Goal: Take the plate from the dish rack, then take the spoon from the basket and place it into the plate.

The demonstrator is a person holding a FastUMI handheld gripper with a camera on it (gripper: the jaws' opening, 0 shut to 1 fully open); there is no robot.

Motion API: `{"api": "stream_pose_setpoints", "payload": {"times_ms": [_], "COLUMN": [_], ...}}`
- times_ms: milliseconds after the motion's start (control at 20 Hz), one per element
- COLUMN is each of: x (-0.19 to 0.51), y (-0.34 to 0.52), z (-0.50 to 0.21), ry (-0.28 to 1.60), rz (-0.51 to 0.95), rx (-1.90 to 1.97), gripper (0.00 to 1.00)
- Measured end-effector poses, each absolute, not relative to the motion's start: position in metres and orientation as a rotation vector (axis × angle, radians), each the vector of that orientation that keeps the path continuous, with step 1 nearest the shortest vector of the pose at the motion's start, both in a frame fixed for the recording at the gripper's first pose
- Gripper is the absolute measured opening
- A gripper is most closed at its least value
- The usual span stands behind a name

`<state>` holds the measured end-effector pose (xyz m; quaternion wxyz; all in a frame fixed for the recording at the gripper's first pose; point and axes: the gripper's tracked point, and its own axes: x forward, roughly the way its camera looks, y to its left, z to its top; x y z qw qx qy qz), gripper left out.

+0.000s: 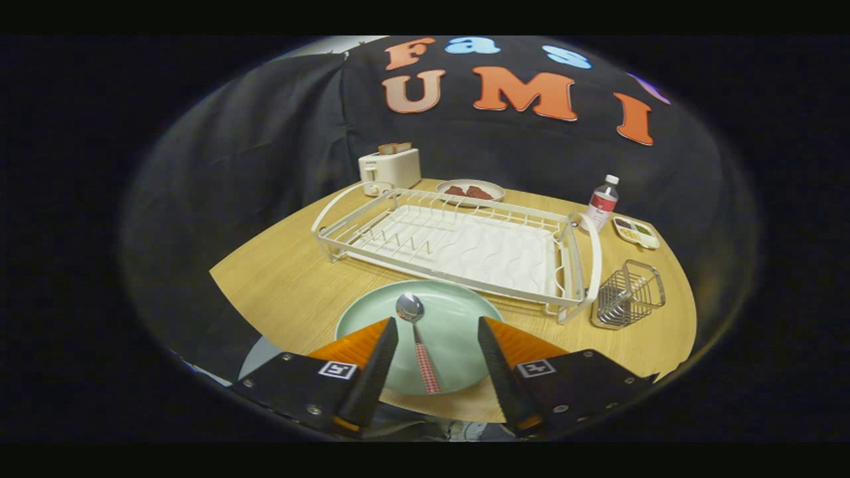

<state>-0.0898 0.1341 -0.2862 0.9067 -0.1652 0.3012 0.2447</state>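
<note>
With the spoon [418,345] lying on the plate [458,332] between our gripper's [438,338] spread fingers, we risk nudging it off while withdrawing.

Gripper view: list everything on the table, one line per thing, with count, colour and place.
Plate: one, pale green, near table edge, just ahead of the fingers.
Spoon: one, silver bowl with red-patterned handle, lying in the plate, between the fingers.
Dish rack: one, white, beyond the plate.
Basket: one, silver wire, right of the rack.
Toaster: one, cream, behind the rack.
Far plate: one, white, holding reddish food, beside the toaster.
Bottle: one, white cap, red label, behind the rack's right end.
Small tray: one, white, right of the bottle.
Table: one, light wood.
Gripper: one, open, fingers either side of the spoon's handle.
</note>
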Motion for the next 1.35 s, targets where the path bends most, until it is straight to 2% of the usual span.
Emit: {"api": "stream_pose_setpoints", "payload": {"times_ms": [100, 200, 800, 1350], "x": [-0.080, -0.070, -0.020, -0.029], "y": [0.124, 0.111, 0.004, -0.071], "z": [-0.272, -0.253, -0.142, -0.065], "ry": [0.605, 0.571, 0.370, 0.211], "rz": [0.468, 0.431, 0.127, -0.068], "rx": [-0.306, -0.294, -0.164, -0.110], "gripper": [0.91, 0.99, 0.98, 0.98]}}
